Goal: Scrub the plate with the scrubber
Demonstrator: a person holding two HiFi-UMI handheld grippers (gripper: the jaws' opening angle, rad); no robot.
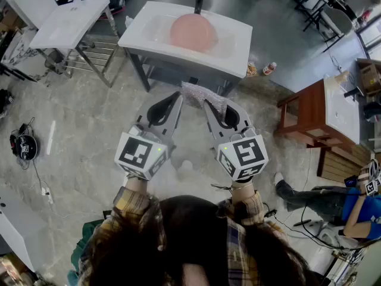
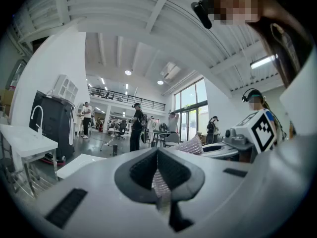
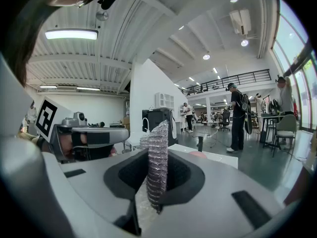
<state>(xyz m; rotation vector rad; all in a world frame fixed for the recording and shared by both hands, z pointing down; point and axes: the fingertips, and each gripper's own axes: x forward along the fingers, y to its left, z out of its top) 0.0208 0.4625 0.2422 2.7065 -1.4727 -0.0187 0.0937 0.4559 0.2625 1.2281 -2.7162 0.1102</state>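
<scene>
Head view: left tongs [image 1: 178, 95] and right tongs [image 1: 209, 103] both pinch one crinkly silver mesh scrubber [image 1: 201, 94].

From above, the way into the white sink [image 1: 238, 55] is open over its near rim and both side rims. The pink plate [image 1: 193, 31] takes up the middle of the basin and leaves room on its right. At the far rim the black faucet [image 1: 197, 2] stands over the plate. Below the basin, the metal frame [image 1: 141, 70] blocks any low pass. On the left, bare floor [image 1: 77, 118] runs free up to a second sink [image 1: 65, 22]. On the right, a wooden stand [image 1: 303, 115] and a seated person [image 1: 333, 198] close that side. The scrubber [image 1: 199, 93] bridges the narrow gap between the left gripper [image 1: 178, 95] and the right gripper [image 1: 208, 104].
</scene>
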